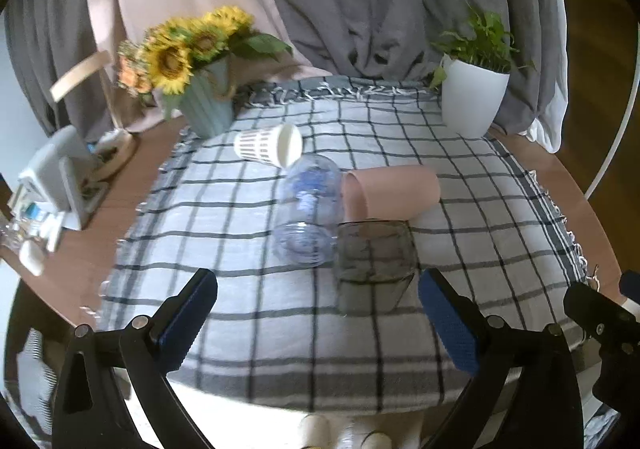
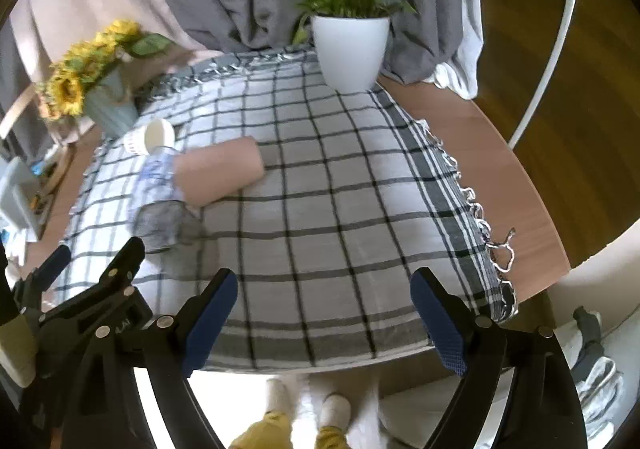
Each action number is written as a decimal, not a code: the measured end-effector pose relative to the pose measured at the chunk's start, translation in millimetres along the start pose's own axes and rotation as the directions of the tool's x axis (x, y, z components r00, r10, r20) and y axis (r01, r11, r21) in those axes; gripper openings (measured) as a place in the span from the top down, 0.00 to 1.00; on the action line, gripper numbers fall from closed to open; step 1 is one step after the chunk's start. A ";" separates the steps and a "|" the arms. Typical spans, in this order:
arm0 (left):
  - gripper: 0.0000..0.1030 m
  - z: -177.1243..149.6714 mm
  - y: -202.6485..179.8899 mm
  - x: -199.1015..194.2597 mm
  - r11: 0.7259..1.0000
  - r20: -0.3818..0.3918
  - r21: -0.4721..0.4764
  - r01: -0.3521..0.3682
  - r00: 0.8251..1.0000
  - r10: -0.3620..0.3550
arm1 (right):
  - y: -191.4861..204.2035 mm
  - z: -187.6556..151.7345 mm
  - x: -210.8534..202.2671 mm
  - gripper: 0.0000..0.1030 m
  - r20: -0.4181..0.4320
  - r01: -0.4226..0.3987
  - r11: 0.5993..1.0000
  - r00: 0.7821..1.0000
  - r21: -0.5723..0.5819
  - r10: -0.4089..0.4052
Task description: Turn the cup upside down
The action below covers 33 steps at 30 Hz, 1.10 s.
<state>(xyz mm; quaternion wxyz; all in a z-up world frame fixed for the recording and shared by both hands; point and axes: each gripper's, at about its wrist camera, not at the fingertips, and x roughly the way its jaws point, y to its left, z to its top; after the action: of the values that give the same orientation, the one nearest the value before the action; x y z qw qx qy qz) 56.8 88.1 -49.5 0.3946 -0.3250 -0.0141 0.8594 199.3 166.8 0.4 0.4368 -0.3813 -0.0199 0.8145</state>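
Observation:
Several cups cluster on the checked cloth [image 1: 248,313]. A smoky grey glass cup [image 1: 374,267] stands nearest, mouth up. A clear bluish plastic cup [image 1: 310,211] lies on its side behind it, a pink cup [image 1: 390,191] lies on its side to the right, and a white slotted cup [image 1: 268,145] lies on its side farther back. My left gripper [image 1: 318,323] is open and empty, just in front of the grey cup. My right gripper [image 2: 324,323] is open and empty over the cloth's near edge, right of the cups; the pink cup [image 2: 220,171] and grey cup [image 2: 158,225] show at its left.
A sunflower vase [image 1: 208,105] stands at the back left and a white potted plant [image 1: 474,97] at the back right. Clutter sits on the wooden table [image 1: 120,205] at the left. Grey and pink curtains hang behind. The left gripper's body [image 2: 92,313] shows in the right wrist view.

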 end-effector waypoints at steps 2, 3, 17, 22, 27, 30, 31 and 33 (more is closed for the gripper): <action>0.00 -0.1 6.9 -13.8 1.000 0.007 0.002 -0.018 1.000 0.017 | 6.2 -1.0 -10.7 0.14 0.010 -0.023 1.000 1.000 -0.013 0.023; 0.00 -0.3 10.7 -21.3 1.000 0.010 0.002 -0.026 1.000 0.026 | 9.2 -1.0 -15.5 0.14 0.015 -0.033 0.999 0.999 -0.021 0.033; 0.00 -2.8 56.0 -77.4 0.997 0.014 -0.028 -0.079 0.997 0.079 | 47.0 -5.4 -73.8 0.11 0.124 -0.112 0.989 0.985 -0.095 0.123; 0.00 -1.2 68.6 -89.8 0.996 0.016 -0.047 -0.076 0.997 0.077 | 59.2 -10.6 -86.2 0.11 0.143 -0.128 0.985 0.979 -0.113 0.144; 0.00 -1.6 75.7 -98.5 0.997 0.024 -0.040 -0.069 0.997 0.070 | 67.6 -16.1 -96.3 0.11 0.160 -0.133 0.985 0.976 -0.114 0.150; 0.00 -1.1 78.9 -100.8 0.997 0.029 -0.030 -0.065 0.997 0.066 | 70.6 -18.9 -99.7 0.11 0.163 -0.135 0.986 0.975 -0.100 0.150; 0.00 -1.3 80.1 -101.3 0.997 0.030 -0.029 -0.065 0.997 0.066 | 71.8 -19.8 -100.2 0.11 0.163 -0.135 0.986 0.975 -0.094 0.149; 0.00 0.2 82.5 -101.4 0.998 0.034 -0.028 -0.061 0.998 0.062 | 74.1 -20.5 -100.5 0.11 0.161 -0.135 0.987 0.976 -0.088 0.147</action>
<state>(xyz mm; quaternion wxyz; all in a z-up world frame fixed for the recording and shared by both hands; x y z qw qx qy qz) 49.9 -38.4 -17.0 0.3633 -0.3156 -0.0223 0.8763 193.8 41.9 19.5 0.3597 -0.3287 -0.0605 0.8712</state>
